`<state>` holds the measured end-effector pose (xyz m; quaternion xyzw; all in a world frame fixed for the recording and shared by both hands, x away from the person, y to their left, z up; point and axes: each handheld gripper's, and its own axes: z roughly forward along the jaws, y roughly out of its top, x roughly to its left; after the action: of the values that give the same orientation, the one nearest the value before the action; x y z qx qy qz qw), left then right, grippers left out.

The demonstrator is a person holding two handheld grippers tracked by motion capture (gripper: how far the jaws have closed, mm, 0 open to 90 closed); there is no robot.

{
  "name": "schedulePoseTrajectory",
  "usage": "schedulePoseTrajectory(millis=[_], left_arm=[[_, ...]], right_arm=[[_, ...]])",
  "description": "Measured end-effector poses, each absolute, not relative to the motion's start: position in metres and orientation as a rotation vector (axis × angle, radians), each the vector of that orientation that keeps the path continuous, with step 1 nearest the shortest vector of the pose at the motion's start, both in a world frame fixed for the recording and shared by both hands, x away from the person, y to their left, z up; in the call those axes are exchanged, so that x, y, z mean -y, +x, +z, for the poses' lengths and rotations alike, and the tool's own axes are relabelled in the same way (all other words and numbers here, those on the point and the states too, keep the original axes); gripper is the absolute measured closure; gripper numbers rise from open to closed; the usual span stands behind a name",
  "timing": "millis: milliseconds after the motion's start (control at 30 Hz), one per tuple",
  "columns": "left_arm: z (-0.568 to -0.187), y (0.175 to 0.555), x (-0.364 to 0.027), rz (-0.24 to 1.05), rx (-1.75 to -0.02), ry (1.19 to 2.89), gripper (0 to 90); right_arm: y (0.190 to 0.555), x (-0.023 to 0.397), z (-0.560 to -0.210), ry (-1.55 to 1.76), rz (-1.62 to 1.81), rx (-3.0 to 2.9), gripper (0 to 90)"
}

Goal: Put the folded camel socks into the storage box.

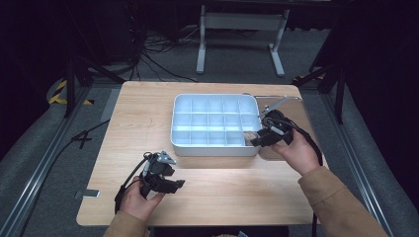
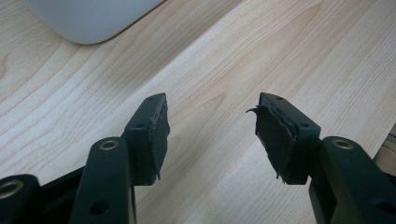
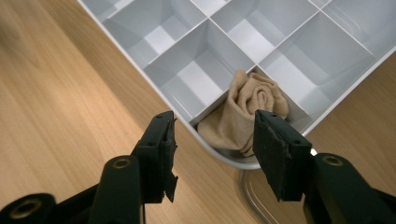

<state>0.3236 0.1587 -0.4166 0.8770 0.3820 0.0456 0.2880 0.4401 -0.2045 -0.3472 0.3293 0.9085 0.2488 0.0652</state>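
Right gripper view: rolled sock upright

Compartment tray sitting mid-table; rolled cloth lying in the tray's near right corner compartment; wire basket standing just right of the tray; left gripper hovering before the tray's near left corner.

One divided tray, one rolled sock, two grippers.

I see the pale wooden bench filling the middle of the high view. A white frame with two legs stands on the grey floor at top centre, black cables trailing to its left.
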Motion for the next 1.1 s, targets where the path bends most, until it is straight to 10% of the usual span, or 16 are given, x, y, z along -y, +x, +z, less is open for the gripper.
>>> schedulePoseTrajectory(millis=[1100], left_arm=[[-0.407, 0.317, -0.156, 0.166, -0.942, 2.324, 44.4]], right_arm=[[0.356, 0.245, -0.370, 0.749, 1.080, -2.759, 45.1]])
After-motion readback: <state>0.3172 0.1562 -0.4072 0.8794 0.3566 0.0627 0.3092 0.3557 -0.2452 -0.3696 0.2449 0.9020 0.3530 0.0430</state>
